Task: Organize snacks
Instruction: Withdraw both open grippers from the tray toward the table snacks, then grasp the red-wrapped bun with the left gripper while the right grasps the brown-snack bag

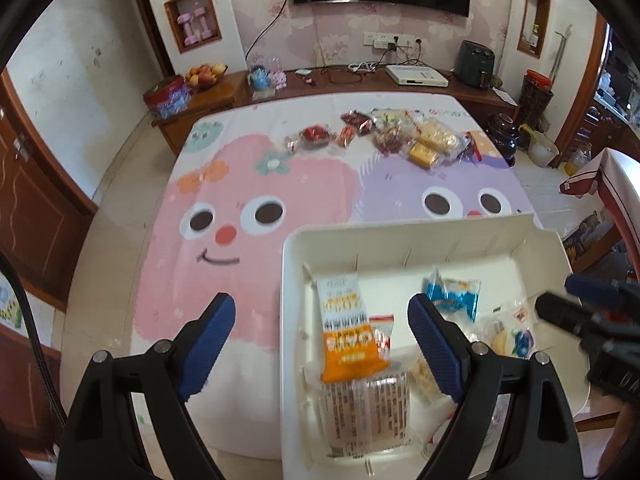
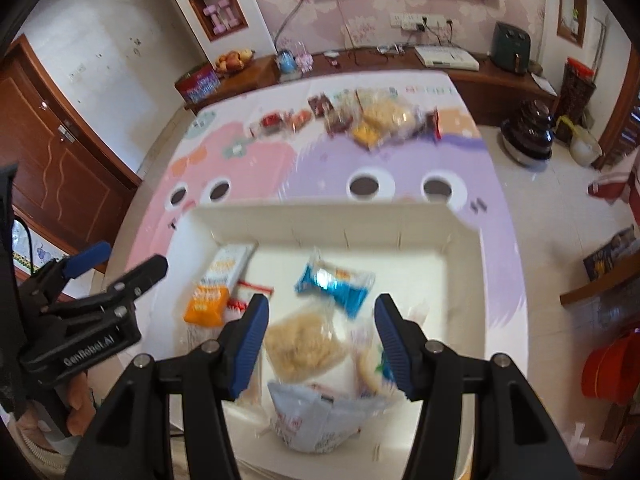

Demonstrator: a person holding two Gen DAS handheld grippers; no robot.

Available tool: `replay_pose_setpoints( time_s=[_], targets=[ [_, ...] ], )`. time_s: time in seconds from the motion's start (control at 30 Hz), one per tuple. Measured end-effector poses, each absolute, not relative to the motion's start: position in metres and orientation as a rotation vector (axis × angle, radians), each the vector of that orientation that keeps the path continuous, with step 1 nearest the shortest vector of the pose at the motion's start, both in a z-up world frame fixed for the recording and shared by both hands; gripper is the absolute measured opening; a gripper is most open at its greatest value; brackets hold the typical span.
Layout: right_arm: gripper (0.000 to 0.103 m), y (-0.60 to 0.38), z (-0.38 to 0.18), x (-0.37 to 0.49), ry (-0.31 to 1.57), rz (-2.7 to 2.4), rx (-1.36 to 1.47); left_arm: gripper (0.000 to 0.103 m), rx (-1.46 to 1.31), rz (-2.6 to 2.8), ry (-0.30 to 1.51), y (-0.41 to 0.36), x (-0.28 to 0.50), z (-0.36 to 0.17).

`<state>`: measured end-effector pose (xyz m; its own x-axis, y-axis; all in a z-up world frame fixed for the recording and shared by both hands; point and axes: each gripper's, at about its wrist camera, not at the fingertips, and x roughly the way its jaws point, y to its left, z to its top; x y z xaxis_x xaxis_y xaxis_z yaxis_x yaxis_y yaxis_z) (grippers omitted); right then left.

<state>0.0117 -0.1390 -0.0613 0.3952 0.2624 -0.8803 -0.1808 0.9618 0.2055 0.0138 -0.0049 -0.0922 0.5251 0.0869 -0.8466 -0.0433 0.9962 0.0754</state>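
A white bin (image 1: 400, 232) (image 2: 320, 212) stands at the near end of the table with the cartoon cloth. In it lie an orange packet (image 1: 348, 344) (image 2: 204, 304), a blue packet (image 1: 452, 296) (image 2: 336, 284), a yellowish cracker packet (image 2: 304, 340) and a pale bag (image 2: 320, 416). A loose pile of snacks (image 1: 400, 132) (image 2: 368, 120) sits at the table's far end. My left gripper (image 1: 322, 304) (image 2: 116, 264) hangs open and wide across the bin's left wall, holding nothing. My right gripper (image 2: 322, 300) (image 1: 576, 300) hovers open above the packets in the bin, its pads touching none.
A wooden sideboard along the far wall carries a fruit bowl (image 1: 204, 74), a patterned tin (image 1: 168, 98), a white box (image 1: 416, 76) and a dark green appliance (image 1: 476, 62). A dark jar (image 1: 502, 132) stands on the floor right of the table.
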Motion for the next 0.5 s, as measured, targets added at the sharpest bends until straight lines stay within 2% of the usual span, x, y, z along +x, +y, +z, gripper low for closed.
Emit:
replay_pose_setpoints(
  time_s=[0.23,0.5],
  targets=[
    [0.056,-0.152,-0.013,0.065,1.066,0.309,0.078,0.087,0.221,0.083,0.893,-0.010,0.052,-0.042],
    [0.056,-0.151,0.042,0.160,0.987,0.317,0.050,0.087,0.386,0.114,0.741,-0.006,0.132,0.024]
  ],
)
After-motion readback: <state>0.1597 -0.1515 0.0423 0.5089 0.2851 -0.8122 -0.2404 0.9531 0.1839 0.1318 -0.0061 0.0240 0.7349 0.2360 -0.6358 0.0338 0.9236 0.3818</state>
